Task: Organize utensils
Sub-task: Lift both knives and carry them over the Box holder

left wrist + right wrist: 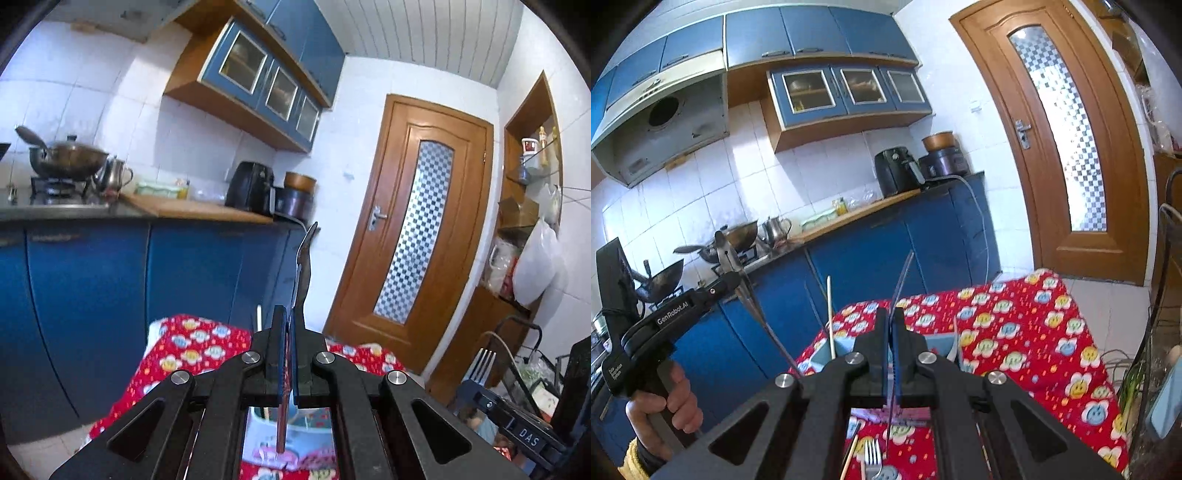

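A: Both tongs are clamped. The left tongs (289, 321) pinch a spoon (304, 266); the right tongs (892, 325) pinch a thin utensil (903, 273).

B: They look stiff, light and slippery, so I'd grip mid-handle. A fork (872, 456) lies on the surface (1015, 332). The holder (831, 350) beyond is mostly hidden.

Your left gripper (289, 321) is clamped on a metal utensil (303, 266) seen edge-on, its tip rising past the blue lower cabinets (110, 295). Below lies the red patterned tablecloth (184, 347), and a light blue holder (258, 424) shows beneath the fingers. At lower right, your right gripper (517, 424) carries a fork (482, 363), tines up.
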